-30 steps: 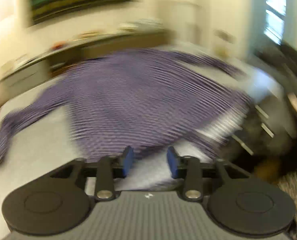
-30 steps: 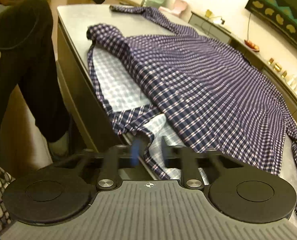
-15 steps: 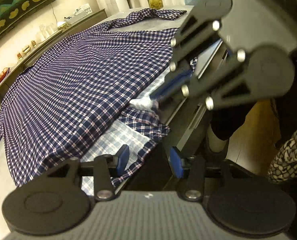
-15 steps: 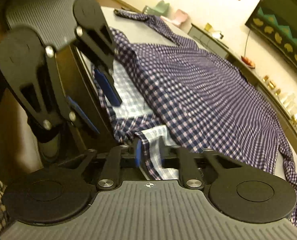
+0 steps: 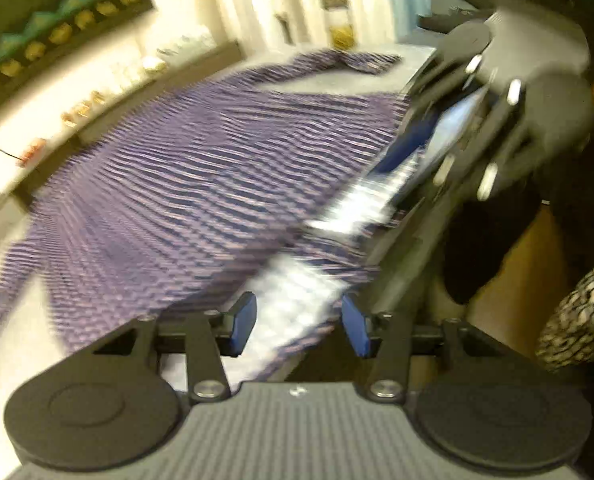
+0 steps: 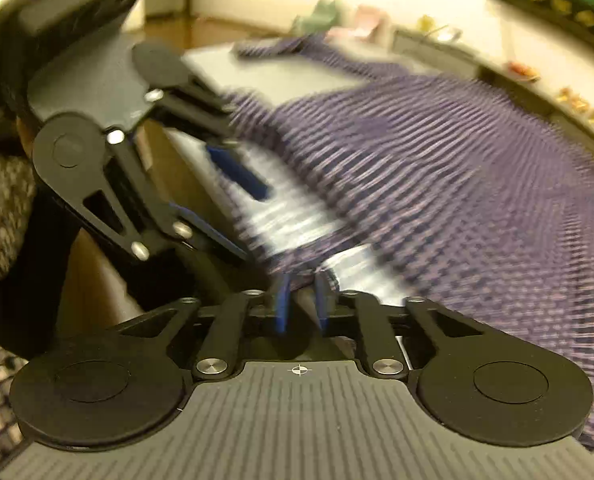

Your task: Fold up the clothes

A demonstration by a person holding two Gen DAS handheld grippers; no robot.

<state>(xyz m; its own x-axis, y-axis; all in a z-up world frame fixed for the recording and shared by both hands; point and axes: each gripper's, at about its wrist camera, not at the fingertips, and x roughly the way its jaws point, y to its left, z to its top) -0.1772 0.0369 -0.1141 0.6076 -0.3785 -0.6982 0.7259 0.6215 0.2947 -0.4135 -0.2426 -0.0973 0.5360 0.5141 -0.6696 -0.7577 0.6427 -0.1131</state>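
A blue-and-white checked shirt (image 5: 177,184) lies spread over a grey table (image 6: 265,76), its light inner side turned up along the near edge. My left gripper (image 5: 299,324) is open, and the shirt's hem lies between and just beyond its blue pads. My right gripper (image 6: 301,308) has its pads nearly together on a fold of the hem (image 6: 297,276). In the left wrist view the right gripper (image 5: 401,152) reaches in at the table edge. The right wrist view shows the left gripper (image 6: 253,220) open over the light fabric. Both views are motion-blurred.
The table's near edge (image 5: 401,256) drops off beside a person's dark-clothed legs (image 5: 497,240) and a patterned cloth (image 5: 577,320). A low sideboard with small items (image 5: 97,104) and a jar (image 5: 341,32) stand behind the table.
My left gripper swung round from facing across the table to the near hem beside the right gripper. The right gripper's pads have stayed close together on the hem. Both views are now blurred.
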